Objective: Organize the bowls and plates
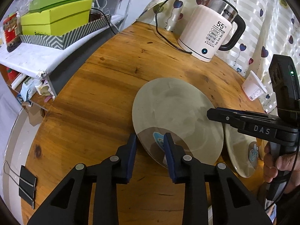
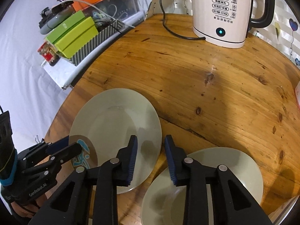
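Observation:
Two pale green plates lie side by side on the round wooden table point(image 1: 93, 93). The left plate point(image 1: 176, 112) point(image 2: 112, 123) carries a shiny round sticker with a blue logo at its near rim. My left gripper point(image 1: 150, 144) point(image 2: 72, 144) straddles that rim at the sticker, one pad outside the plate and one over it, with a gap showing. My right gripper point(image 2: 151, 155) point(image 1: 211, 112) straddles the same plate's opposite rim, with a gap between its pads too. Just right of it lies the right plate point(image 2: 225, 172) point(image 1: 238, 150). Whether the left plate's edge overlaps it I cannot tell.
A white electric kettle point(image 1: 204, 35) point(image 2: 223, 13) stands at the table's far side, its black cable point(image 1: 168, 41) trailing over the wood. Green boxes in a striped tray point(image 1: 56, 24) sit on a shelf to the left. A black binder clip point(image 1: 27, 184) lies near the table's left edge.

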Demonstrator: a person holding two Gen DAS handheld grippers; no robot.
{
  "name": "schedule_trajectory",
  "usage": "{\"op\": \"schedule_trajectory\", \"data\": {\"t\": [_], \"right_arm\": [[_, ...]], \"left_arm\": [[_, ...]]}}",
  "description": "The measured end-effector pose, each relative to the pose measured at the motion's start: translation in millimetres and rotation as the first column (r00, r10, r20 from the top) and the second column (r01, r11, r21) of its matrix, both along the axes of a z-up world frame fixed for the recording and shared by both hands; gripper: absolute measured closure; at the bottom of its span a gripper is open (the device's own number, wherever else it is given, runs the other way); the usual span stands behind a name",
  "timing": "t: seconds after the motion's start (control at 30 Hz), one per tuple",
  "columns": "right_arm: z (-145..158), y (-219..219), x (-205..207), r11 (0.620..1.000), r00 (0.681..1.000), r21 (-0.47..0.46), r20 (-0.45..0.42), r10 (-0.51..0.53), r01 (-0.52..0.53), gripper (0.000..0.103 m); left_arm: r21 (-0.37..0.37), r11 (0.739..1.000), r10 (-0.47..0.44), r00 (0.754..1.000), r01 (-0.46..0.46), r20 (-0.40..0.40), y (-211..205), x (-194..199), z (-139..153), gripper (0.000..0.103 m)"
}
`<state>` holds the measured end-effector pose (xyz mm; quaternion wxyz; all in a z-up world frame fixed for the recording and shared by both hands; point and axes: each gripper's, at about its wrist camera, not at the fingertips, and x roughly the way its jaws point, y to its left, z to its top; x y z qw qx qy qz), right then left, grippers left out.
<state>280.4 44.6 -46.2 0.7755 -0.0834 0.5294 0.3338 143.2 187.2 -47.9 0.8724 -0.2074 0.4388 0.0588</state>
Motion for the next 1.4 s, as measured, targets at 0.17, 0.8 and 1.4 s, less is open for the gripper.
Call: {"op": "schedule_trajectory", "data": {"t": [0.17,0.8,1.4], "right_arm": [[-3.7,0.8,2.6,1.000,1.000,0.005,-0.015,-0.001,0.001,0.081],[8.3,-0.3,-1.2,0.999,1.000,0.031,-0.013,-0.010,0.011,0.081],[34.7,-37.9,-56.3,0.998,0.999,0.038,0.011,-0.044,0.043,0.081]], "left_arm": [[-0.020,1.000,-0.001,1.000,0.001,0.007,3.3,-0.4,-1.3,0.074],[-0.006,1.000,0.013,0.999,-0.013,0.039,5.1,-6.1,12.1,0.075],[0.020,0.999,-0.029,0.998,0.028,0.055,-30.8,-53.1,38.8,0.075]]}}
